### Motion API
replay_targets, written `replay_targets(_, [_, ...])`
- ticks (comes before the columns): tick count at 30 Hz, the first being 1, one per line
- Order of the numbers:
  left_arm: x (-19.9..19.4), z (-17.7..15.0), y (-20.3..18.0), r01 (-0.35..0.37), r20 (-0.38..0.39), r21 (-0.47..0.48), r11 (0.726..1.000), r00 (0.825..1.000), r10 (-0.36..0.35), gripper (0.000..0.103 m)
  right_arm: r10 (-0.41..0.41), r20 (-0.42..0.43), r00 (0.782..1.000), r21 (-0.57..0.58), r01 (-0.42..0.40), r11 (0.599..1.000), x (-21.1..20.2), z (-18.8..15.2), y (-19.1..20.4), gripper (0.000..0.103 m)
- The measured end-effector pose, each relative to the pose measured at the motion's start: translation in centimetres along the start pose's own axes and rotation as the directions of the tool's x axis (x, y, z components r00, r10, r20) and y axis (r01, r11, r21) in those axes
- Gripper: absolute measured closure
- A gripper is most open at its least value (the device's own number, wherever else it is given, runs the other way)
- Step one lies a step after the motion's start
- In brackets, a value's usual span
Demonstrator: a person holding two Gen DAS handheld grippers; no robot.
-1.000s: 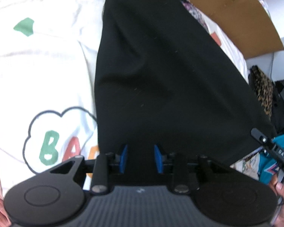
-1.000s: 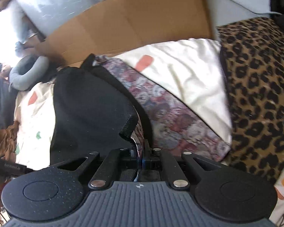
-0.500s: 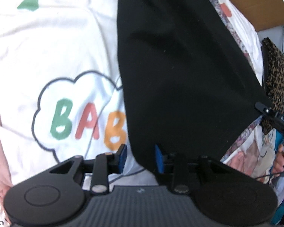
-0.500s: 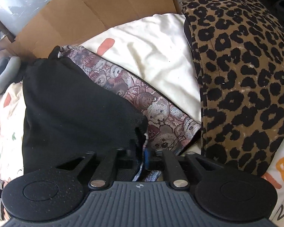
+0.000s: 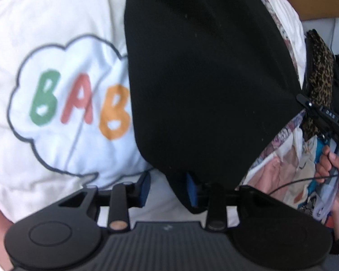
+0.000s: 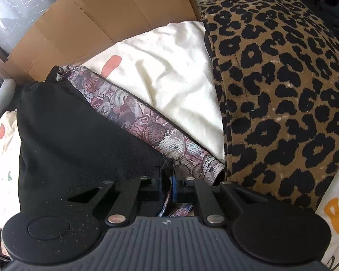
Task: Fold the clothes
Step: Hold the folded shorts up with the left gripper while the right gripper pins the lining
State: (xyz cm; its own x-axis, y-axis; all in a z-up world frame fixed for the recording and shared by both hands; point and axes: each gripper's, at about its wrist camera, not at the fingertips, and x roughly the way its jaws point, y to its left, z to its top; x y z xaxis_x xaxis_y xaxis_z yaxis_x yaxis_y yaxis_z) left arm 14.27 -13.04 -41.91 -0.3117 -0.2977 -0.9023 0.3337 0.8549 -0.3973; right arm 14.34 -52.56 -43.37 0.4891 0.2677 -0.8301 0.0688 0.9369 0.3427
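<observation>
Black garment point(image 5: 205, 85) looks soft, limp, light; best held at corners. Right gripper point(image 6: 167, 181) pinches one corner, left gripper point(image 5: 167, 187) spread, fabric draped over one finger.

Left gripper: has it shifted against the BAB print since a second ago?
Yes. The left gripper moved left: the BAB print sits nearer centre, and the black garment now covers only its right finger.

Bright daylight, soft motion blur, strong fisheye edge curvature.

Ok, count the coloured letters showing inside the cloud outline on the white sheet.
3: a green B, a pink A to its right, then an orange B at the black garment edge. More may be hidden beneath it.
</observation>
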Motion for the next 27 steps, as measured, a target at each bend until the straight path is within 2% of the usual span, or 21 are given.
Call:
replay_targets(10, [1.8, 2.7, -2.8, 0.049, -0.007, 0.030, 0.998, 0.999, -0.049, 0.067, -0.013, 0.000, 1.000, 0.026, 0.013, 1.000, 0.5, -0.2, -0.1, 0.098])
replay_targets(14, [2.4, 4.1, -3.4, 0.048, -0.003, 0.003, 0.999, 0.999, -0.048, 0.070, -0.008, 0.005, 1.000, 0.030, 0.008, 1.000, 0.5, -0.3, -0.2, 0.098])
replay_targets(16, [2.6, 4.9, -3.8, 0.052, -0.002, 0.001, 0.999, 0.999, -0.052, 0.075, -0.005, 0.005, 1.000, 0.026, 0.004, 1.000, 0.4, -0.3, -0.2, 0.099])
replay_targets(18, [2.5, 5.6, -4.1, 0.058, 0.001, 0.004, 0.998, 0.998, -0.058, 0.093, -0.001, 0.008, 1.000, 0.024, 0.001, 1.000, 0.3, -0.1, -0.3, 0.099])
replay_targets(19, [2.5, 6.0, -4.3, 0.061, 0.002, 0.005, 0.998, 0.998, -0.061, 0.095, 0.001, 0.009, 1.000, 0.025, -0.001, 1.000, 0.2, -0.1, -0.3, 0.100])
replay_targets(27, [0.8, 9.3, -6.7, 0.082, 0.005, 0.046, 0.996, 0.997, -0.082, 0.099, 0.019, 0.034, 0.999, 0.023, -0.020, 1.000, -1.5, 0.3, 0.1, 0.100])
